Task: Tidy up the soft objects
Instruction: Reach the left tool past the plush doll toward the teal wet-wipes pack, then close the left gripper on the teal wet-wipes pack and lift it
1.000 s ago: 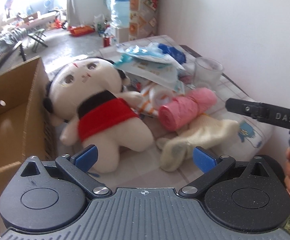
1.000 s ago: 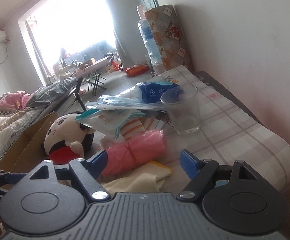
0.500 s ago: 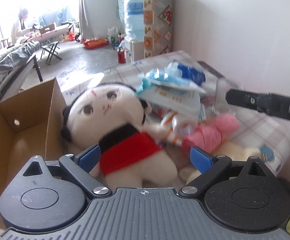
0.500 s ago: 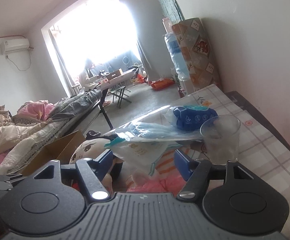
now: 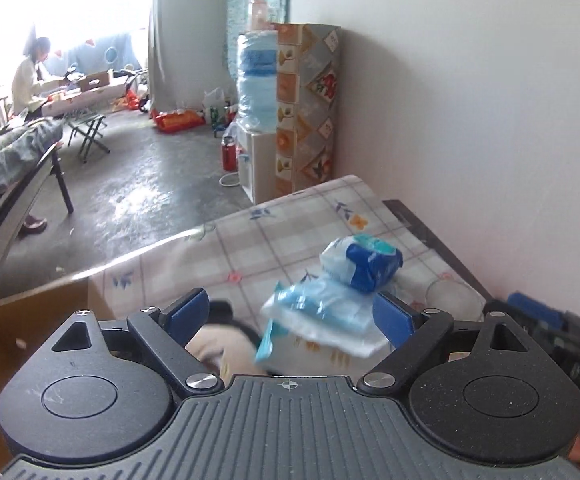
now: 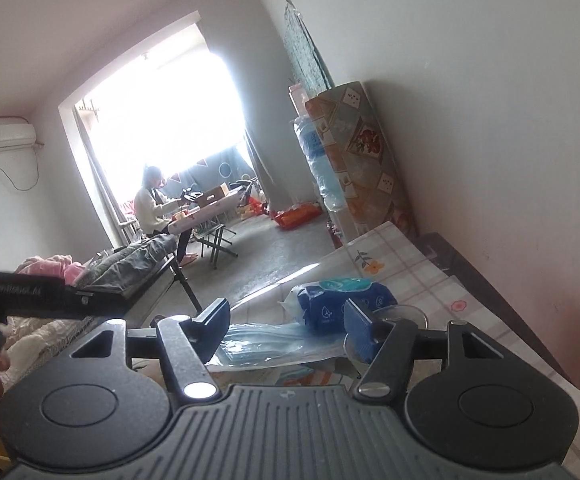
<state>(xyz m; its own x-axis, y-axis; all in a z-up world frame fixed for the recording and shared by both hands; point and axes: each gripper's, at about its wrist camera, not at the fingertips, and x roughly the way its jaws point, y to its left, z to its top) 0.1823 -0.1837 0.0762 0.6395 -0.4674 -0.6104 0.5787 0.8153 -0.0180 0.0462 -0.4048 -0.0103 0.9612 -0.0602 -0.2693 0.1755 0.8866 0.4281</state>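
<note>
- Both grippers, left gripper [image 5: 290, 314] and right gripper [image 6: 286, 326], are gaping wide, gripping nothing.
- Blue packets [image 5: 330, 300] are lying mid-frame; plush doll [image 5: 226, 344] is peeking lower centre.

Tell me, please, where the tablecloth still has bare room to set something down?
The far end of the tablecloth is bare, between the blue wipes pack and the table's far edge toward the patterned cabinet. A narrower strip runs along the wall beyond the glass. Nearer, it is crowded: light-blue packets overlap the plush doll.
</note>
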